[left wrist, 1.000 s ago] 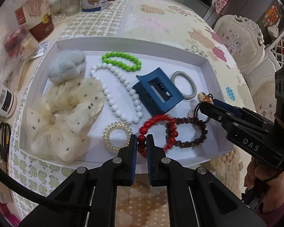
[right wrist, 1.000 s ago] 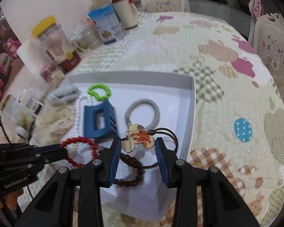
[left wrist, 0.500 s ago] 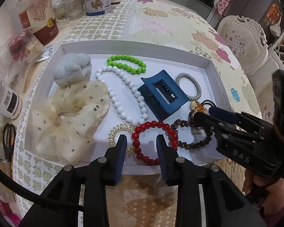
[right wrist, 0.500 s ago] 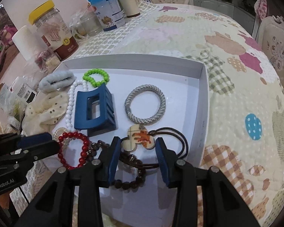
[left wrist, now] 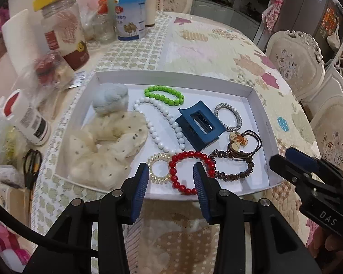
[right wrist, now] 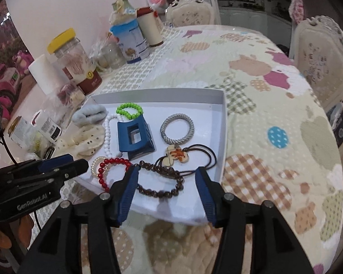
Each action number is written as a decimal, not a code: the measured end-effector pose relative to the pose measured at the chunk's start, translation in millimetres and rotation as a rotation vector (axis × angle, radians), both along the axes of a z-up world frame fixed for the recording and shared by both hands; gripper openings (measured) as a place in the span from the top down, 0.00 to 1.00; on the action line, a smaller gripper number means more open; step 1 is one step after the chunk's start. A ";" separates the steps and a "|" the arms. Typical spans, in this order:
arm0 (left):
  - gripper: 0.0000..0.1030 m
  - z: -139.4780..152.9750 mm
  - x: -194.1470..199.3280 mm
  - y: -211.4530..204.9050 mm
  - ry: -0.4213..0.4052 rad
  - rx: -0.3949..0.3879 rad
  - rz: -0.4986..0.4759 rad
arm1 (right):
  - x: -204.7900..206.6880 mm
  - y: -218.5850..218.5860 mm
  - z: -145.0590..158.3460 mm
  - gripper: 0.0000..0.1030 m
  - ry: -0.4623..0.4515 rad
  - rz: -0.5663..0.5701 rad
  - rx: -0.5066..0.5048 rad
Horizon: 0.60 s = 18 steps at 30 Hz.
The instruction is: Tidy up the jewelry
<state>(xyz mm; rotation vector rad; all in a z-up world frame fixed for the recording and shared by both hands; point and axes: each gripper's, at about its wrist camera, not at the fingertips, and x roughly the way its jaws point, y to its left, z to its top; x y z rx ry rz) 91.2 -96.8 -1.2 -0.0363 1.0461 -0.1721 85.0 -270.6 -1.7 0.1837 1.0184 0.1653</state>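
Note:
A white tray [left wrist: 259, 116] [right wrist: 223, 125] holds the jewelry: a red bead bracelet [left wrist: 189, 171] [right wrist: 109, 169], a brown bead bracelet [left wrist: 235, 166] [right wrist: 162, 180], a brown hair tie with a wooden charm [left wrist: 240, 139] [right wrist: 175, 155], a blue claw clip [left wrist: 200, 125] [right wrist: 135, 137], a grey hair tie [left wrist: 228, 116] [right wrist: 177, 129], green beads [left wrist: 163, 94], a white bead necklace [left wrist: 160, 123], a clear coil tie [left wrist: 159, 167] and cream scrunchies [left wrist: 107, 141]. My left gripper [left wrist: 170, 182] is open and empty above the tray's near edge. My right gripper [right wrist: 165, 187] is open and empty near the brown bracelet.
Jars, a blue-labelled tin [left wrist: 130, 16], bottles and bags crowd the table's left side. Black scissors [left wrist: 30, 166] lie left of the tray. The patterned tablecloth [right wrist: 274, 114] stretches to the right. Chairs [left wrist: 297, 64] stand at the far right.
The left gripper opened, let go of the red bracelet and drew back. The right gripper opened wider and drew back from the charm hair tie. Both items now lie in the tray.

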 end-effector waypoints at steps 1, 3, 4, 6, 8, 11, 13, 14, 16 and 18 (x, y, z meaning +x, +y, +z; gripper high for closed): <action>0.62 1.7 -2.6 0.9 -0.003 0.005 0.002 | -4.8 0.1 2.9 0.44 -0.006 -0.007 -0.005; 0.62 4.8 -8.8 2.7 -0.011 0.017 0.007 | -12.1 0.5 6.6 0.44 -0.011 -0.019 -0.009; 0.62 5.9 -11.6 3.1 -0.014 0.021 0.008 | -15.7 0.4 8.1 0.44 -0.013 -0.026 -0.006; 0.62 7.8 -17.3 4.9 -0.016 0.027 0.012 | -21.4 1.8 9.7 0.44 -0.015 -0.034 -0.005; 0.62 9.6 -22.2 7.6 -0.018 0.029 0.021 | -27.2 4.1 11.9 0.43 -0.019 -0.038 -0.011; 0.62 13.1 -29.5 11.6 -0.023 0.036 0.035 | -35.2 8.2 15.0 0.43 -0.026 -0.042 -0.014; 0.62 16.6 -34.3 13.8 -0.032 0.039 0.040 | -39.3 11.2 17.9 0.43 -0.030 -0.044 -0.017; 0.62 18.6 -36.5 14.2 -0.038 0.043 0.041 | -40.8 12.6 19.0 0.43 -0.030 -0.044 -0.018; 0.62 23.4 -40.1 14.3 -0.055 0.059 0.047 | -43.9 14.9 23.2 0.43 -0.034 -0.049 -0.015; 0.62 27.6 -42.5 13.9 -0.067 0.063 0.046 | -45.5 16.9 27.6 0.43 -0.041 -0.050 -0.016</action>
